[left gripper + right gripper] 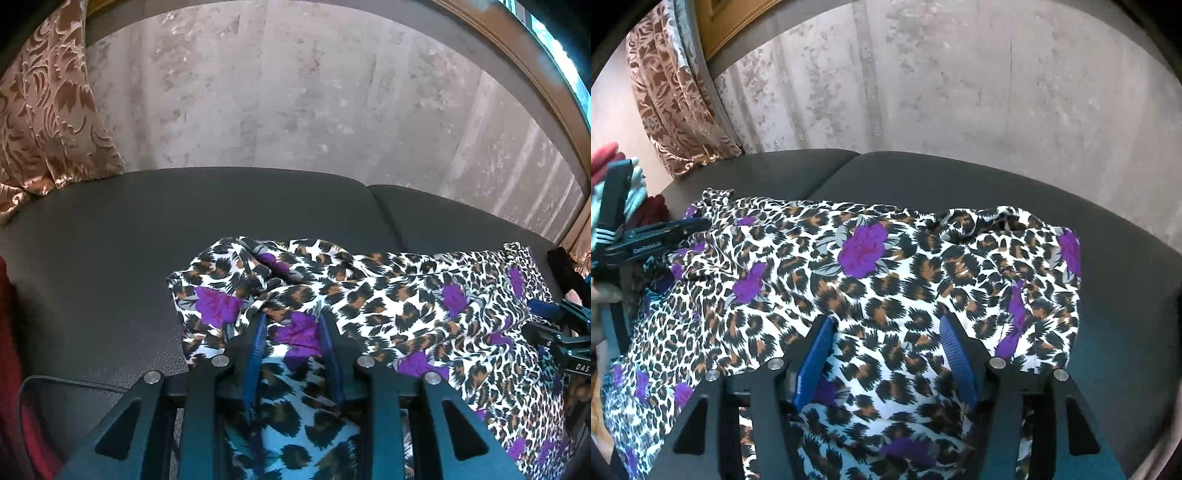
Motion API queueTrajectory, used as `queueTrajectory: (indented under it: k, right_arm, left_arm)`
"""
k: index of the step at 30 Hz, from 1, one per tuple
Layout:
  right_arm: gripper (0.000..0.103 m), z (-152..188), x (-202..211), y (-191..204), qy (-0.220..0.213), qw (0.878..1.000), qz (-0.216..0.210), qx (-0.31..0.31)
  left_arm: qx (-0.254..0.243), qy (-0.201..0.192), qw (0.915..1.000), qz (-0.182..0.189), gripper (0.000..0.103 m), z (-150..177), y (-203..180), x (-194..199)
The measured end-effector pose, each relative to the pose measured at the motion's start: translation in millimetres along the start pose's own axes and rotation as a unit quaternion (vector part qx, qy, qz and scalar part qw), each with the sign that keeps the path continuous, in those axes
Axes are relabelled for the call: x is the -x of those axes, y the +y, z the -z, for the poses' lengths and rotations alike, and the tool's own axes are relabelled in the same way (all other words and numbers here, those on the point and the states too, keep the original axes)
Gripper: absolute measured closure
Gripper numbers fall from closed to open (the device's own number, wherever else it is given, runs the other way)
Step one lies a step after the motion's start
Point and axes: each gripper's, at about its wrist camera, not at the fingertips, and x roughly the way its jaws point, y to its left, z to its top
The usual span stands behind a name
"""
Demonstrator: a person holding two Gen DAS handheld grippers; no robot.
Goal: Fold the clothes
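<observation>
A leopard-print garment (388, 295) with purple flowers lies crumpled across a dark grey seat cushion (110, 240). My left gripper (293, 317) is at the garment's left end, its blue pads drawn in with a raised bunch of the cloth between them. In the right wrist view the garment (886, 258) spreads wide, and my right gripper (886, 319) is low over its near part, fingers wide apart and open, with cloth lying flat between them. The left gripper (683, 225) shows at the left edge there, and the right gripper (546, 314) shows at the right edge of the left wrist view.
A patterned beige wall (960, 92) rises behind the cushions. A gold-brown curtain (48, 110) hangs at the left. Red fabric (11, 350) lies at the seat's left edge, and several other clothes (605, 158) are piled there. Bare cushion (1108, 332) runs to the right.
</observation>
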Motion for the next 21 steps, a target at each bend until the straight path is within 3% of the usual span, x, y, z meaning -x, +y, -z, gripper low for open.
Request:
queueTrajectory:
  k: [8, 12, 15, 21]
  right_arm:
    - [0.034, 5, 9, 0, -0.001, 0.999, 0.021, 0.024]
    - [0.031, -7, 9, 18, 0.007, 1.0, 0.015, 0.022]
    - [0.027, -13, 16, 25, 0.026, 0.998, 0.047, 0.032]
    - [0.012, 19, 72, 61, 0.0, 1.0, -0.012, 0.028]
  left_arm:
    - [0.025, -0.002, 0.9996, 0.013, 0.073, 3, 7, 0]
    - [0.045, -0.014, 0.9983, 0.033, 0.072, 13, 15, 32]
    - [0.043, -0.032, 0.9978, 0.039, 0.07, 29, 16, 68]
    - [0.013, -0.026, 0.9994, 0.017, 0.063, 90, 4, 111]
